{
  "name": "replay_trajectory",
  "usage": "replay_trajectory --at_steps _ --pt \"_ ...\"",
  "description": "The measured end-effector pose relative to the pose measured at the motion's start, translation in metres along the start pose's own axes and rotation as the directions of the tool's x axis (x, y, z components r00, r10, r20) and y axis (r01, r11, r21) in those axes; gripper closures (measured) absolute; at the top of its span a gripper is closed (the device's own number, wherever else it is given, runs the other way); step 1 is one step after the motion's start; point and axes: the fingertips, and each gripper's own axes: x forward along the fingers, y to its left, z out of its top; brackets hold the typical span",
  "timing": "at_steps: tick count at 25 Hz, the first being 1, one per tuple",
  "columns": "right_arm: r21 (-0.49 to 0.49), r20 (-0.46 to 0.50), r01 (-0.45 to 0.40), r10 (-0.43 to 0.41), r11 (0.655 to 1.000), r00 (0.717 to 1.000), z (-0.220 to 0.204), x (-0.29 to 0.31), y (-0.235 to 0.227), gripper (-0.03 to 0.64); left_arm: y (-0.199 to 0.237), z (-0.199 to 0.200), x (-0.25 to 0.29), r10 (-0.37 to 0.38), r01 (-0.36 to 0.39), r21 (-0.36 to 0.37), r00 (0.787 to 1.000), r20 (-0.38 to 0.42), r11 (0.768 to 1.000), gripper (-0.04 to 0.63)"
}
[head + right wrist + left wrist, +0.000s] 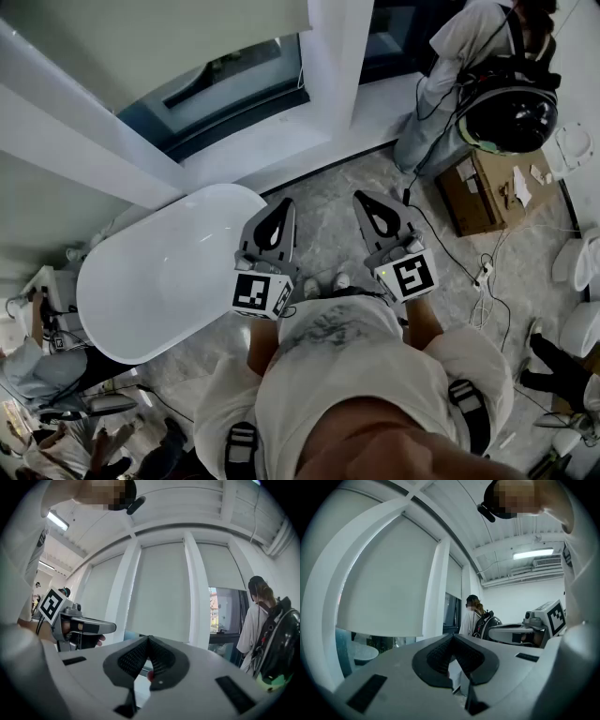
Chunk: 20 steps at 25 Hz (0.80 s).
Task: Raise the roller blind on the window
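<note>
Left hand-held gripper (279,208) and right hand-held gripper (366,202) side by side above the floor, both jaws pressed together and empty, roller blind (159,37) partly lowered over the window (234,80), well apart from both, white bathtub (159,281) beneath, backpacked person (459,56) at right

Floor (328,234): grey veined tile, running from the window wall at upper centre down to the lower right of the frame. White oval bathtub (159,281) stands on it at left; open cardboard box (483,192) sits at upper right, just beside a standing person (441,103). Black cable (441,239) trails from the box toward a white power strip (485,274) at right, white ceramic fixtures (581,328) line the right edge, and the wearer's shoes (323,284) are planted at centre.
</note>
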Motion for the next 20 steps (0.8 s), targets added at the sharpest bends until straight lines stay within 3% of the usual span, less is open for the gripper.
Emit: replay_trajectory --at_steps 11,20 --pt "0.066 0.031 -0.009 0.007 0.998 1.0 -0.01 -0.013 -0.012 0.555 -0.014 -0.005 0.012 0.015 -0.015 -0.013 1.0 -0.011 1.0 0.586" --pt "0.024 0.039 -0.023 0.022 0.999 0.999 -0.01 -0.005 -0.024 0.555 -0.016 -0.007 0.02 0.048 -0.049 -0.021 0.999 -0.022 0.999 0.588"
